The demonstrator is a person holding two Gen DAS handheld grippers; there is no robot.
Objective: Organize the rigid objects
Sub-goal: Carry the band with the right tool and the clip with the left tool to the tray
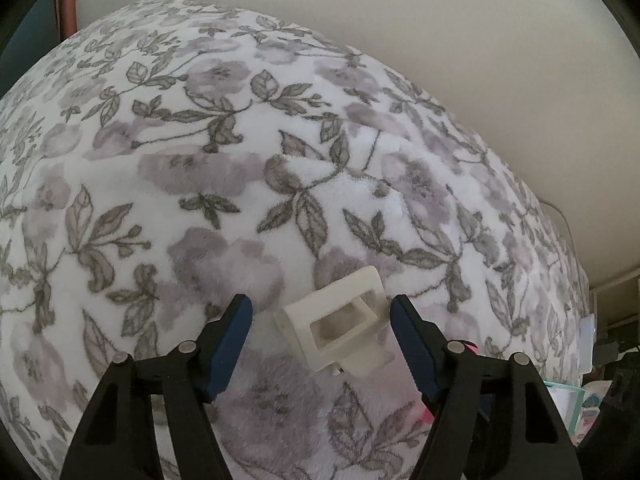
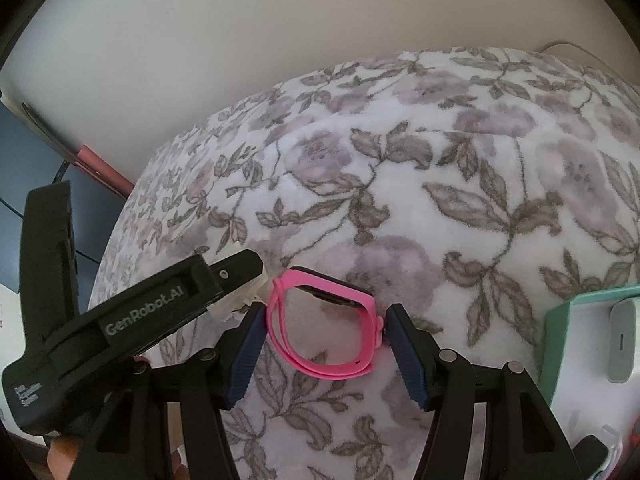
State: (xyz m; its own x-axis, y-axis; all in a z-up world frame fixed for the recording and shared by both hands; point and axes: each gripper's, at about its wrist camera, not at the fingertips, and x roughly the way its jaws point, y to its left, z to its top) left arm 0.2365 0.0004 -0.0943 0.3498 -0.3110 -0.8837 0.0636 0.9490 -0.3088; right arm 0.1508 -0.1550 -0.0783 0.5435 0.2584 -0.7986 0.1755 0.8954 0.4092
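Note:
A white plastic bracket (image 1: 340, 328) with a rectangular hollow lies on the floral fleece blanket (image 1: 240, 160). My left gripper (image 1: 322, 304) straddles it, open: the right pad is at the bracket's edge and a gap shows at the left pad. In the right wrist view a pink watch (image 2: 324, 328) with a dark face stands on edge on the blanket (image 2: 440, 180). My right gripper (image 2: 326, 310) is shut on it, one pad against each side of the strap. One of the left gripper's fingers (image 2: 236, 272) shows beside it, over the bracket (image 2: 240, 302).
A teal tray (image 2: 560, 320) holding a grey charger (image 2: 622, 340) sits on the blanket at the right; its corner also shows as the teal tray (image 1: 568, 392). A cream wall (image 2: 200, 40) runs behind. Blue and pink items (image 2: 32, 152) lie past the blanket's left edge.

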